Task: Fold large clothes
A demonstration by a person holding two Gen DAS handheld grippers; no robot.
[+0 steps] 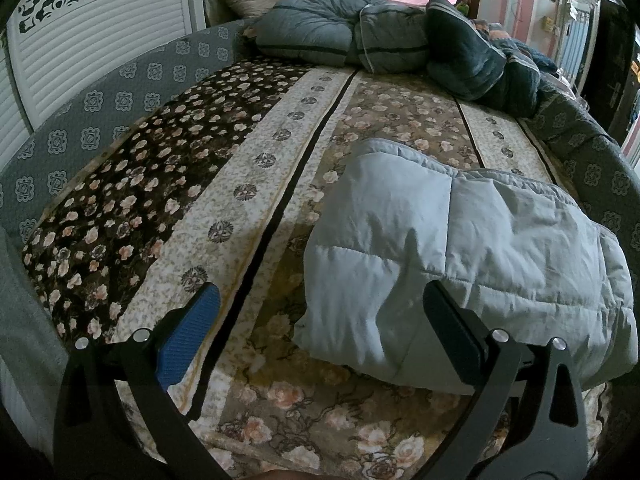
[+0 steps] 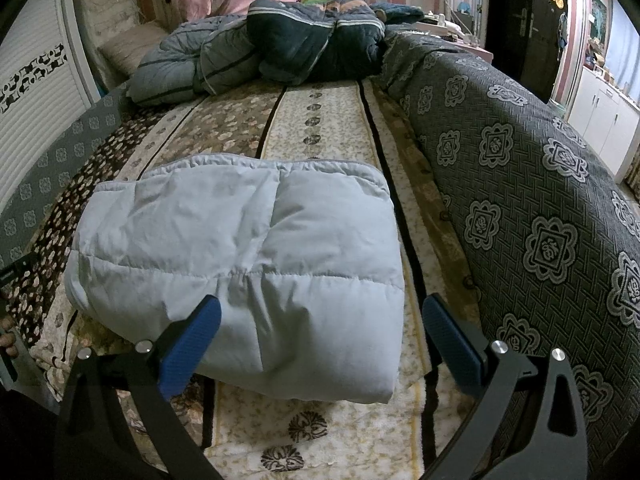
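A pale blue quilted jacket [image 1: 460,256] lies folded into a puffy rectangle on the floral bed cover [image 1: 248,208]. It also shows in the right wrist view [image 2: 248,256]. My left gripper [image 1: 320,300] is open and empty, just above the jacket's near left corner, jaws wide apart. My right gripper [image 2: 320,316] is open and empty, straddling the jacket's near right corner without gripping it.
A heap of grey and dark blue padded clothes [image 1: 380,40] lies at the far end of the bed [image 2: 280,40]. A grey patterned sofa-like side [image 2: 520,200] rises at the right. A white louvred panel [image 1: 92,48] stands at the left.
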